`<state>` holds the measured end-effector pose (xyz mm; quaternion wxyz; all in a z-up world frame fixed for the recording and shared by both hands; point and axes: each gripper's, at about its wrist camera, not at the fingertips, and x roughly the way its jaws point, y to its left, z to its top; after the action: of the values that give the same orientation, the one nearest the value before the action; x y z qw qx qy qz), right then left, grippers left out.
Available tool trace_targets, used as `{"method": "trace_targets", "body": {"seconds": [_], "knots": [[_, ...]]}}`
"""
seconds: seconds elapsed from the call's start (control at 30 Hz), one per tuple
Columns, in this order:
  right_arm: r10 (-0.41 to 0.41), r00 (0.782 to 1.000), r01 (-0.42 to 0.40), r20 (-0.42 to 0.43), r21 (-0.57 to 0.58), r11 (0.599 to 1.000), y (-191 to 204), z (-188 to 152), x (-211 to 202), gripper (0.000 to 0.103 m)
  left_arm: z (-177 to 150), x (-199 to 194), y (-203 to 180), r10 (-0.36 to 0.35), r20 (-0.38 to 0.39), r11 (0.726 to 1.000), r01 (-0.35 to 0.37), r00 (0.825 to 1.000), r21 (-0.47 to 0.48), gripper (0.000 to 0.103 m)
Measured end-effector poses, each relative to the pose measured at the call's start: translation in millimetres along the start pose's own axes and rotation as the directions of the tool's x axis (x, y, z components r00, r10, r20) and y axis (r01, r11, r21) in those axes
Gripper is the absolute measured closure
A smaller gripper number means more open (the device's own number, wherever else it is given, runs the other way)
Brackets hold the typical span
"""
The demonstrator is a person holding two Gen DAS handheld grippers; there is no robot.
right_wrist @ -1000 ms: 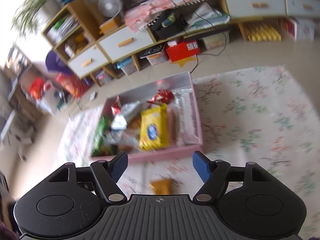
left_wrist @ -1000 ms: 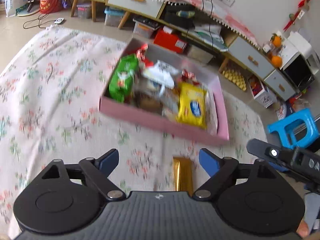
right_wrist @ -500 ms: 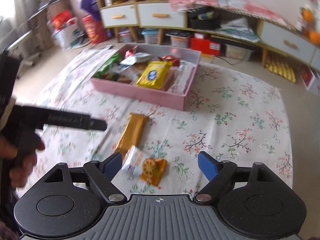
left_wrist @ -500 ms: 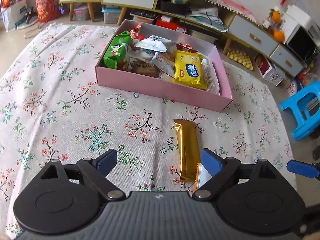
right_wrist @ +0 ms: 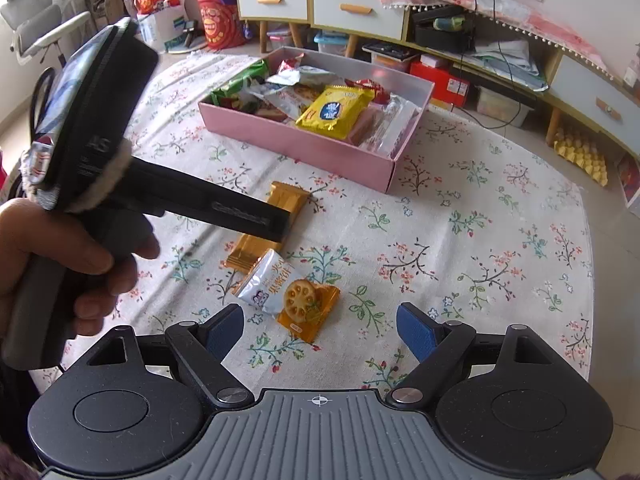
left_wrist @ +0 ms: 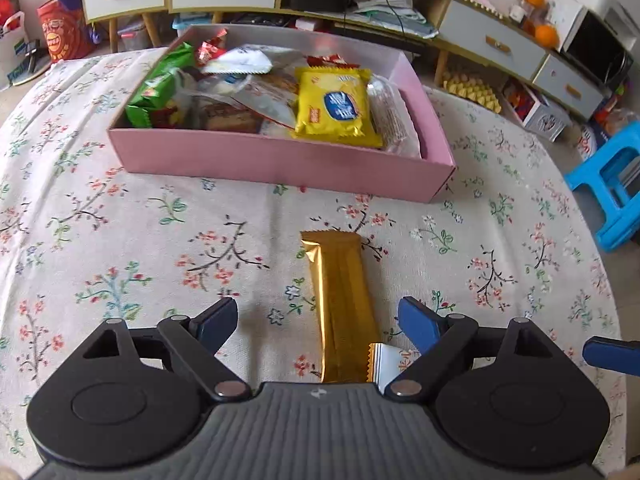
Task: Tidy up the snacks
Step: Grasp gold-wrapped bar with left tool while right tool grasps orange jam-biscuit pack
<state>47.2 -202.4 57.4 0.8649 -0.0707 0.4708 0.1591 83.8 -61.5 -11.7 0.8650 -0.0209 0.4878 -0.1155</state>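
My left gripper [left_wrist: 316,318] hangs over the floral-cloth-covered bench [left_wrist: 120,240], jaws wide, nothing pressed between the pads. A long gold foil-wrapped snack bar [left_wrist: 340,300] lies flat on the cloth between the two blue fingertips [left_wrist: 216,318], nearer the right one, touching neither. Its far end points at the shallow pink cardboard box [left_wrist: 280,156], near it but apart.

The box holds a pile of snacks: a yellow biscuit packet with a blue oval label [left_wrist: 334,104] on top toward the right, a green wrapped packet [left_wrist: 160,84] at the left end, clear and white wrappers between them.

My right gripper [right_wrist: 320,326] also has wide jaws; they have just been opening, and nothing is between the pads. Just ahead of it lies a small white-and-orange biscuit packet with a round cookie picture [right_wrist: 288,292], flat on the cloth, its upper corner overlapping the near end of the gold bar. In the right wrist view the person's left hand [right_wrist: 60,256] grips the left device's handle, whose black arm crosses over the gold bar.

A blue plastic stool [left_wrist: 612,196] stands on the floor beyond the bench edge.
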Motion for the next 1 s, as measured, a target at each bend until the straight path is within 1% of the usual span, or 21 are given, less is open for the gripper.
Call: {"method": "trace_targets", "body": {"seconds": [0.1, 0.2, 0.27, 0.3, 0.33, 0.37, 0.4, 0.43, 0.5, 0.53, 0.67, 0.8, 0.9, 1.0], "knots": [[-0.002, 1.0, 0.002, -0.007, -0.013, 1.0, 1.6, -0.3, 3.3, 0.017, -1.0, 3.0, -2.1, 0.026, 0.016, 0.999, -0.026, 1.0, 0.018, 0.018], [-0.009, 1.0, 0.009, -0.024, -0.014, 1.0, 1.9, 0.3, 8.8, 0.017, -2.3, 2.5, -3.3, 0.037, 0.026, 0.998, -0.038, 0.999, 0.044, 0.019], [-0.013, 0.999, 0.013, -0.03, -0.017, 1.0, 2.1, 0.9, 11.1, 0.017, -4.8, 1.5, -6.3, 0.06, 0.036, 0.995, -0.063, 0.998, 0.079, 0.027], [-0.014, 0.999, 0.013, -0.032, -0.019, 1.0, 2.2, 0.9, 12.0, 0.017, -6.2, 1.2, -9.0, 0.08, 0.045, 0.99, -0.085, 0.996, 0.109, 0.032], [-0.015, 0.999, 0.014, -0.034, -0.02, 1.0, 2.3, 1.0, 13.1, 0.017, -7.5, 0.2, -10.2, 0.089, 0.053, 0.986, -0.095, 0.995, 0.135, 0.044], [-0.016, 0.999, 0.016, -0.037, -0.022, 1.0, 2.6, 0.8, 14.0, 0.017, -8.5, -0.7, -10.7, 0.098, 0.061, 0.982, -0.106, 0.993, 0.155, 0.052], [-0.02, 0.999, 0.019, -0.041, -0.024, 1.0, 2.9, 0.8, 14.8, 0.017, -8.9, -2.0, -9.5, 0.085, 0.059, 0.983, -0.093, 0.995, 0.16, 0.068], [-0.025, 0.999, 0.024, -0.044, -0.026, 0.999, 3.1, 0.5, 15.8, 0.017, -8.6, -4.1, -6.9, 0.067, 0.055, 0.986, -0.074, 0.996, 0.152, 0.076], [-0.027, 0.998, 0.026, -0.052, -0.03, 0.999, 3.5, -0.4, 17.7, 0.017, -7.0, -7.2, -1.5, 0.04, 0.036, 0.99, -0.044, 0.999, 0.134, 0.077], [-0.027, 0.998, 0.025, -0.055, -0.032, 0.999, 3.6, -0.8, 18.8, 0.017, -7.0, -8.1, 0.6, 0.036, 0.032, 0.991, -0.04, 0.999, 0.129, 0.077], [-0.051, 0.996, 0.047, -0.071, -0.052, 0.998, 3.3, -3.0, 25.4, 0.017, -6.7, -10.7, 4.8, 0.04, 0.025, 0.991, -0.043, 0.999, 0.127, 0.077], [-0.06, 0.994, 0.052, -0.09, -0.087, 0.995, 3.7, -6.3, 33.0, 0.017, -3.4, -18.6, 11.0, 0.03, 0.024, 0.995, -0.032, 0.999, 0.099, 0.077], [-0.058, 0.994, 0.044, -0.096, -0.141, 0.989, 8.9, -9.4, 37.5, 0.017, -0.1, -30.0, 18.6, 0.014, 0.041, 0.997, -0.017, 0.999, 0.07, 0.077], [-0.053, 0.996, 0.038, -0.066, -0.214, 0.976, 16.9, -12.6, 41.4, 0.017, 1.8, -38.7, 28.7, -0.002, 0.05, 0.999, 0.001, 0.999, 0.034, 0.077]]}}
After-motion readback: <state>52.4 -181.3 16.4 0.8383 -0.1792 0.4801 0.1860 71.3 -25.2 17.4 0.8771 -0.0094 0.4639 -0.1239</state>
